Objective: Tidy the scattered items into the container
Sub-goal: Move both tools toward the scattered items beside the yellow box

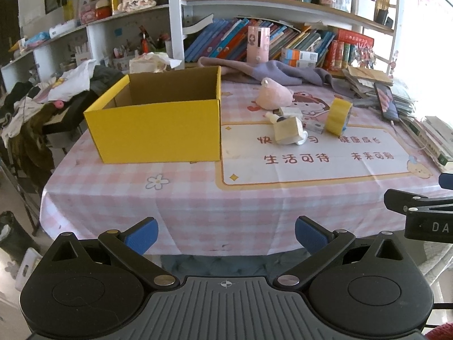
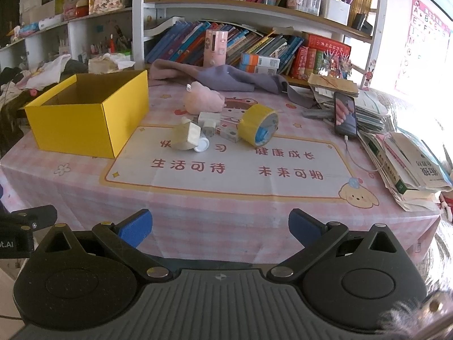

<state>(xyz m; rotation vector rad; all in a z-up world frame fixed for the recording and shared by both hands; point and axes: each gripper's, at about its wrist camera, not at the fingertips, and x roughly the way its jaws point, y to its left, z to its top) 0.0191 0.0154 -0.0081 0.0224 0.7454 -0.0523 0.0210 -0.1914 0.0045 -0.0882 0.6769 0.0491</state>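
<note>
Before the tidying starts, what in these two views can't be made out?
- Yellow box floor: left wrist view, hidden by its front wall.
- Small items behind the cream box and tape roll: right wrist view, overlapping, too small to identify.
- Right tongs in the left wrist view: cut off by the right edge.

1. The left wrist view looks from off the near edge of the desk (image 1: 254, 198), tilted downward toward the bookshelf (image 1: 283, 8), with the yellow box (image 1: 158, 130) left of centre.
2. The right wrist view sits further right, facing the same way, equally far back.
3. Both share the box (image 2: 85, 124), tape roll (image 2: 257, 124) and bookshelf (image 2: 254, 2).
</note>
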